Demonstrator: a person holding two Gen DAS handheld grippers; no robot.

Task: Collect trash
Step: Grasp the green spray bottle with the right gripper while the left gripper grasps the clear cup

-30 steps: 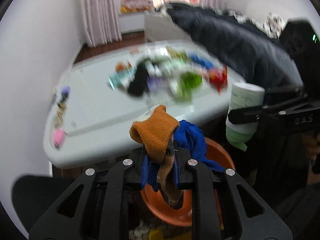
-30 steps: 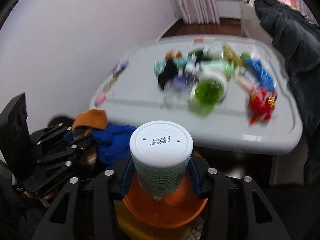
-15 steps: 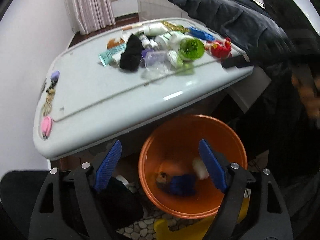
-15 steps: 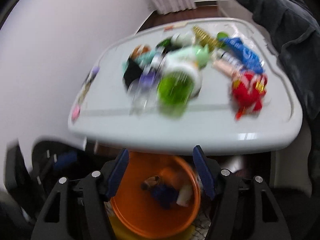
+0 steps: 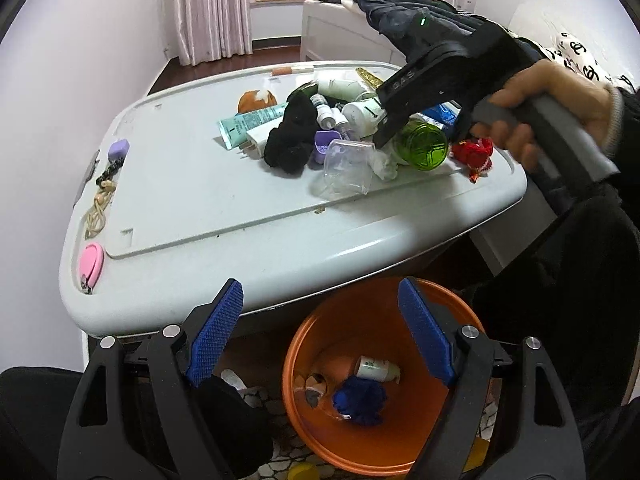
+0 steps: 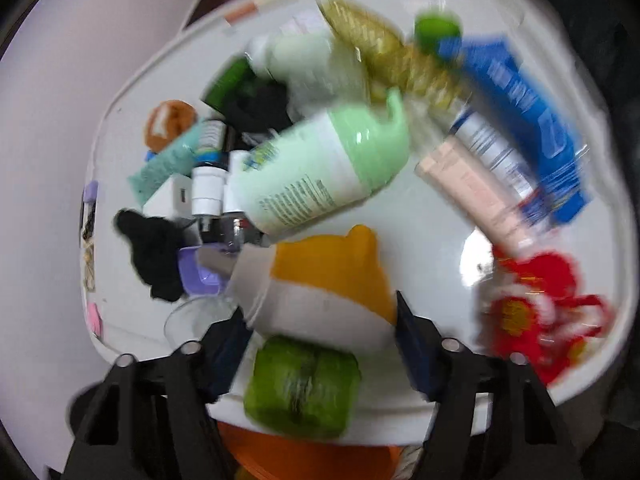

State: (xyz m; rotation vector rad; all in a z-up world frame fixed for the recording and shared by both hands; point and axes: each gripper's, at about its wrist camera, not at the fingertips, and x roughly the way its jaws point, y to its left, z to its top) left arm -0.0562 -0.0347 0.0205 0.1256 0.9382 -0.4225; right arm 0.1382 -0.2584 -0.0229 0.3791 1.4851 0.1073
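From the left wrist view, the left hand-held gripper [image 5: 320,332] hangs over the orange bin [image 5: 384,396] with its blue pads wide apart and nothing between them, so that side is free. The bin sits on the floor just under the near edge of the table [image 5: 192,184] and already has a small white bottle [image 5: 376,369], a blue cloth wad [image 5: 360,400] and some brownish scrap in it. Up on the table the pile of trash is bunched toward the far right: a black sock [image 5: 290,142], a teal tube [image 5: 250,124], a clear plastic cup [image 5: 346,168] lying on its side, and a green-capped bottle [image 5: 424,148] with the right hand-held gripper [image 5: 380,136] reaching down right next to it. In the right wrist view everything's smeared by motion, but the right hand-held gripper [image 6: 320,328] has its jaws spread and not pressing on anything, with the green-capped bottle [image 6: 312,380] lying between and just below them. A big pale green bottle [image 6: 320,168], a blue pack [image 6: 520,120] and a red ornament [image 6: 540,320] sit further off. My take: the step is grabbing that green-capped bottle, so I'd settle the hand first, square the pads across the round body rather than the cap end, and close only once both pads straddle it. Round plastic will likely roll or squirt out otherwise, and the cup next door could get knocked off the edge.
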